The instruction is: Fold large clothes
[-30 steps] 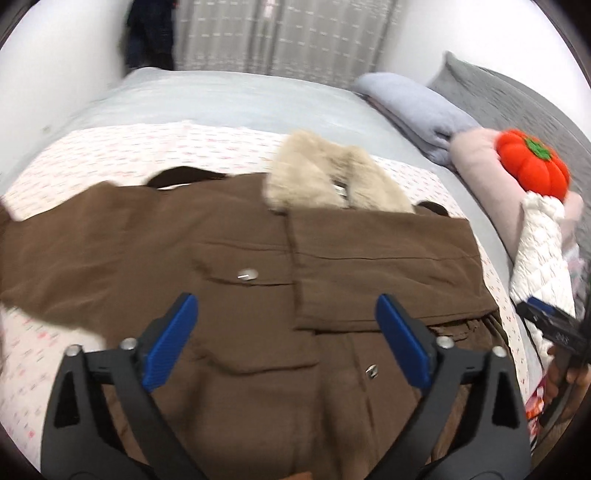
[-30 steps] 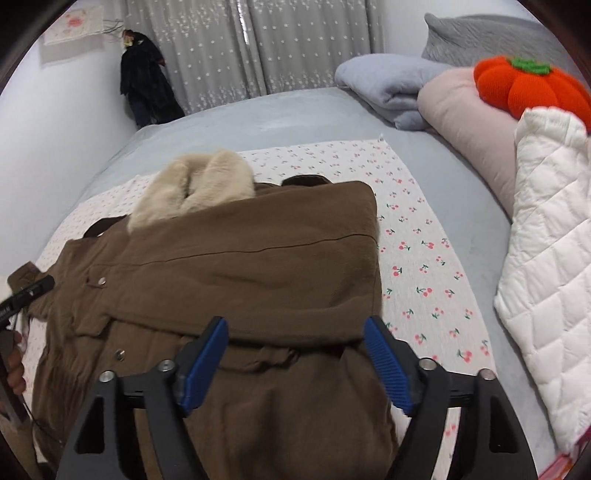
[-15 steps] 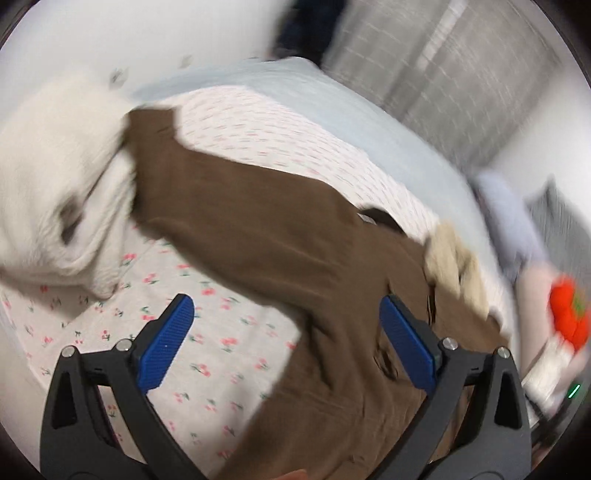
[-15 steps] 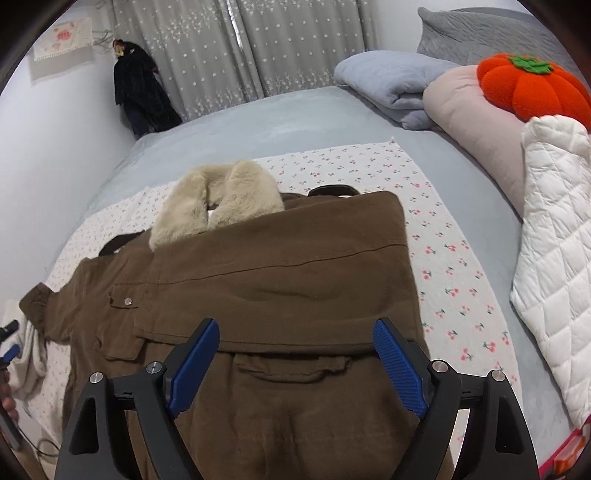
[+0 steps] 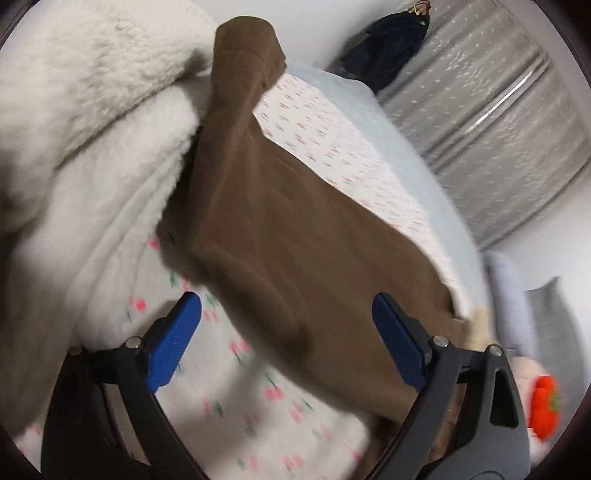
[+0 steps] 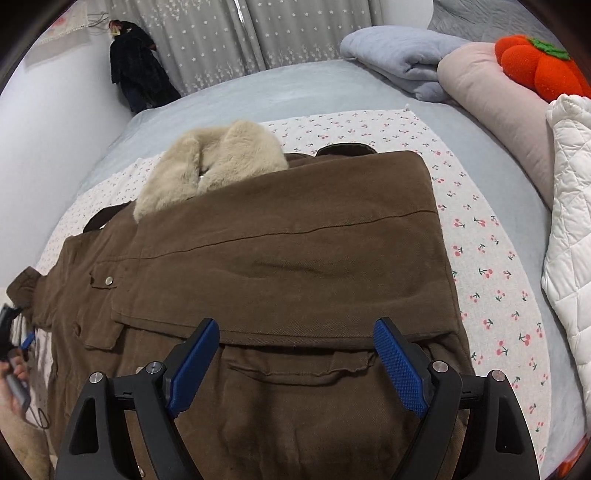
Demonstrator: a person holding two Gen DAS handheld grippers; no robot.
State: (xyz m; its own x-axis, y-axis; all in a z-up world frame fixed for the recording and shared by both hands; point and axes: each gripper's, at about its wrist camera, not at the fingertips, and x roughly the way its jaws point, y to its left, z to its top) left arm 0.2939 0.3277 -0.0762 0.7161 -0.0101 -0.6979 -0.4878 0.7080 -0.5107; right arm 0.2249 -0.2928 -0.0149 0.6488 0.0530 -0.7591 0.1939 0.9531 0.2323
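A brown coat point(image 6: 280, 266) with a beige fur collar point(image 6: 210, 166) lies flat on a cherry-print sheet point(image 6: 484, 266). Its right sleeve is folded across the chest. The left sleeve point(image 5: 280, 221) stretches out to the side, its cuff point(image 5: 243, 48) resting against a white fluffy garment point(image 5: 92, 122). My left gripper point(image 5: 286, 336) is open and empty, low over the left sleeve. My right gripper point(image 6: 295, 362) is open and empty above the coat's lower front. The left gripper also shows at the left edge of the right wrist view point(image 6: 14, 332).
A white quilted jacket point(image 6: 565, 221) lies at the right. A pink pillow point(image 6: 491, 103), an orange pumpkin cushion point(image 6: 535, 66) and a folded grey blanket point(image 6: 402, 55) sit at the bed's head. A dark garment point(image 6: 136, 74) hangs by grey curtains point(image 6: 258, 33).
My left gripper has swung left from the coat's front to the outstretched left sleeve and come close to it. My right gripper has drawn back slightly and stays open.
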